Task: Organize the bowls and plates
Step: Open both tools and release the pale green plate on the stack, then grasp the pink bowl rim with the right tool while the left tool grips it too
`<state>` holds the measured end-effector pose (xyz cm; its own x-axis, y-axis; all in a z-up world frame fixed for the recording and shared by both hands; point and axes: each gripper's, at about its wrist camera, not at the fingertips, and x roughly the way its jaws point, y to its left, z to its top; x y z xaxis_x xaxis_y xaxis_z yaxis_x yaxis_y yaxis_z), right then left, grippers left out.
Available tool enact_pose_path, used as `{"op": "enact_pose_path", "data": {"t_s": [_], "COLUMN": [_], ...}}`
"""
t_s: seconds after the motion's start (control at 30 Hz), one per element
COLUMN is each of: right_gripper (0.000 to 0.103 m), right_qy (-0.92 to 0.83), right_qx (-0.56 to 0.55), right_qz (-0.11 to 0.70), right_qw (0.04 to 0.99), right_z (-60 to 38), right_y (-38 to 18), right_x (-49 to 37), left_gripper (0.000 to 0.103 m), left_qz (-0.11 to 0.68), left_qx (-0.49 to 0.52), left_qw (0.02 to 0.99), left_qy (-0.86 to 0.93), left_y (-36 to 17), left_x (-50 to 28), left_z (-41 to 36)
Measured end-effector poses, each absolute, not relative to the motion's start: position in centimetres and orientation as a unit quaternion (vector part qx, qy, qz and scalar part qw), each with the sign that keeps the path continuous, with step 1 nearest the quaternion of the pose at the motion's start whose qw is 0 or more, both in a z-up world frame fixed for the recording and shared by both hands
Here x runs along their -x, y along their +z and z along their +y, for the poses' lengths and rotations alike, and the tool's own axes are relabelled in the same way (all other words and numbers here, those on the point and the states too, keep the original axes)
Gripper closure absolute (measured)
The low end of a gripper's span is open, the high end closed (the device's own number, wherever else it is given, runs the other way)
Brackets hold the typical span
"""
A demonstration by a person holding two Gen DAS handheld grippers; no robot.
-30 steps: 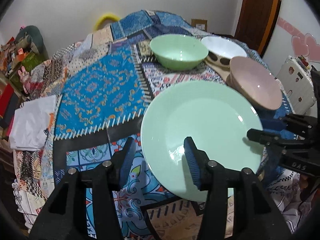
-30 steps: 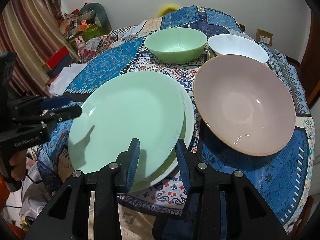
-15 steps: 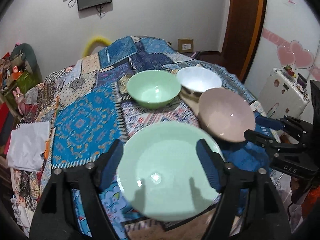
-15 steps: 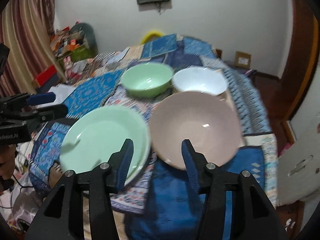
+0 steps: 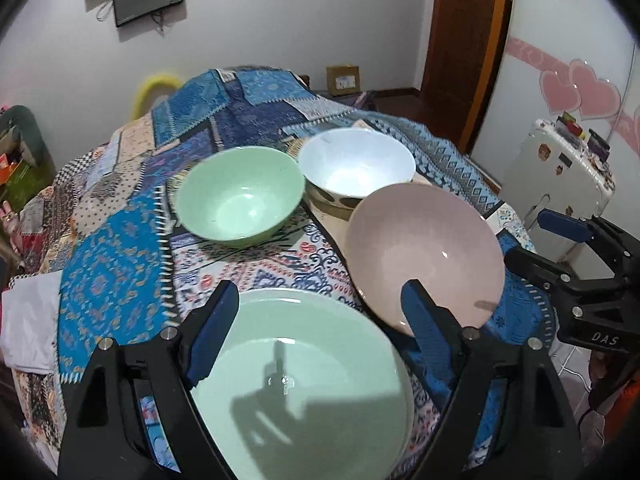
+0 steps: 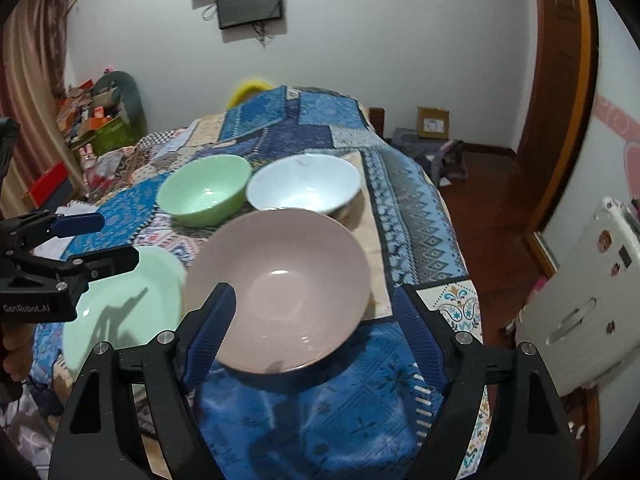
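Note:
A pale green plate [image 5: 304,404] lies on the patchwork cloth at the near edge; it also shows in the right wrist view [image 6: 120,320]. A pink bowl [image 5: 424,256] sits to its right and shows in the right wrist view [image 6: 280,292]. Behind stand a green bowl [image 5: 240,196] [image 6: 204,194] and a white bowl [image 5: 356,166] [image 6: 304,190]. My left gripper [image 5: 320,320] is open and empty above the green plate. My right gripper [image 6: 312,320] is open and empty above the pink bowl.
The table [image 5: 112,264] carries a blue patchwork cloth. A folded white cloth [image 5: 28,324] lies at the left edge. A small white fridge [image 5: 560,176] stands to the right. Clutter and a curtain [image 6: 36,92] fill the left side of the room.
Both grippers have lifted and pulled back from the green plate, and both have opened wider. The plate stays on the table. The right gripper has swung over to the pink bowl.

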<state>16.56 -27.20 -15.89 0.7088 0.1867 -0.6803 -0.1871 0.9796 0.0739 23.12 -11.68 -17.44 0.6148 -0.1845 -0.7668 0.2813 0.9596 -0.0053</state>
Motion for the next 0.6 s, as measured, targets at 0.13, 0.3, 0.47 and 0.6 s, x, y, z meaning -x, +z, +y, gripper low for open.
{"op": "enact_pose_path", "data": {"t_s": [0.13, 0.3, 0.47, 0.6], "right_gripper": [0.024, 0.024, 0.025, 0.042], "right_qy": [0.094, 0.087, 0.087, 0.095], "right_qx": [-0.017, -0.046, -0.068, -0.085], "right_qz": [0.383, 0.399, 0.406, 0.405], "right_qw": [0.919, 0.912, 0.907, 0.905], "right_z": [-28.1, -29.3, -30.0, -30.4], "right_y": [-17.3, -19.2, -20.4, -20.6], "right_x": [-17.5, -18.5, -18.6, -18.8], "left_gripper": [0.02, 0.033, 0.048, 0.055], "left_qz": [0.441, 0.463, 0.481, 0.494], "left_qx": [-0.059, -0.057, -0.054, -0.05], "left_qw": [0.885, 0.871, 0.861, 0.853], "left_qy": [-0.14, -0.151, -0.157, -0.164], "left_y": [-19.3, -21.3, -22.9, -23.6], "left_x": [-25.0, -26.8, -28.1, -28.8], "left_z": [-13.0, -14.0, -14.8, -15.3]}}
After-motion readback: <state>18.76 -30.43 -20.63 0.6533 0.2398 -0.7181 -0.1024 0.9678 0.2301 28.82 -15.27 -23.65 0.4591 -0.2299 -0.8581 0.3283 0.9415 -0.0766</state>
